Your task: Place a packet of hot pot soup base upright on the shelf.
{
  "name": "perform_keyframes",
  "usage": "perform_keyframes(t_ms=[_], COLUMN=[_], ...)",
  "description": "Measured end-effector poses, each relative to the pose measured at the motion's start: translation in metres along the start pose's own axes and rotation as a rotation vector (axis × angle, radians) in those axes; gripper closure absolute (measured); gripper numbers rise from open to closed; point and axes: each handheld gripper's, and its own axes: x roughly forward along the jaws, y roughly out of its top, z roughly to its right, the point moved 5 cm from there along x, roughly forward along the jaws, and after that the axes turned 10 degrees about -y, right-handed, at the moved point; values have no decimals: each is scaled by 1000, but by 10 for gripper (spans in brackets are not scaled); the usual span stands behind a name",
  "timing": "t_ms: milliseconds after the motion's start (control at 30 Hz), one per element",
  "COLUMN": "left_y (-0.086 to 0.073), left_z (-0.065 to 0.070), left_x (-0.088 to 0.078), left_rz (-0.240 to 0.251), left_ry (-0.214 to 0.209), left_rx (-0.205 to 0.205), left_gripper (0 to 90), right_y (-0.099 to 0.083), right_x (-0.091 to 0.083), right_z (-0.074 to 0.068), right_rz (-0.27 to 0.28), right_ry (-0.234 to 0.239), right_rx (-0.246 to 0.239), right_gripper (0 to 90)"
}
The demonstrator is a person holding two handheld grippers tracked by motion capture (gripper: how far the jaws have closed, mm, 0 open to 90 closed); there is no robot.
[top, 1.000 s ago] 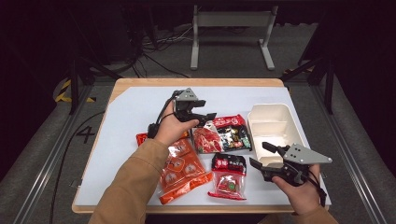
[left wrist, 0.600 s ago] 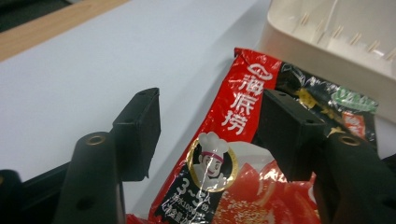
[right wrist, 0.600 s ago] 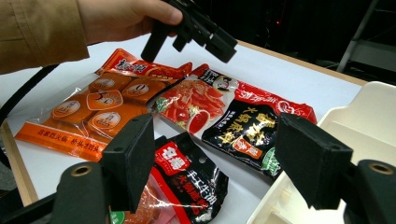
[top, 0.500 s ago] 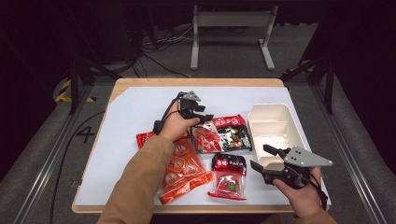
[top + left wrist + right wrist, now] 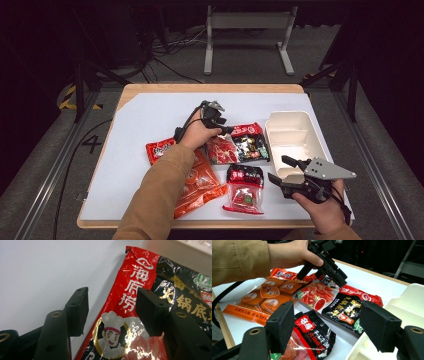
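Left gripper (image 5: 226, 131), jaws just closing but not yet pinching, straddles the red-and-black soup-base packet (image 5: 239, 144) (lying left of the white tray (image 5: 292, 131)); next, I judge, squeeze and lift.

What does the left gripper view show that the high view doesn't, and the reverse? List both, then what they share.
Left gripper view: the cartoon chef and white lettering on the red-and-black foil packet, legible up close. The left gripper has just been closing its jaws, with the packet's edge between them, unpinched.
High view: the white rectangular plastic tray, the orange snack packet, the small red-and-black pouch, and the right gripper, open and empty.
Shared: that foil packet, the left gripper, the white table surface.
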Motion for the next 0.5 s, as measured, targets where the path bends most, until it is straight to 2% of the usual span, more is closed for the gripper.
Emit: perform_keyframes(t_ms=[200,367,400,500], left_y=[-3,-6,-6,-6], left_z=[-3,-4,-4,-2], left_x=[5,9,10,10], left_rz=[-16,-17,-23,-40], left_ry=[-8,-41,-43,-37], left_rx=[-25,-66,-63,-56], left_gripper=[479,518,549,565], right_y=[-1,0,0,0], right_x=[0,0,0,1], right_z=[0,-1,-1,-1], right_rz=[-7,-5,-5,-2], right_ry=[1,2,4,8], right_rx=[-2,-1,0,4], right_gripper=[289,288,287,287])
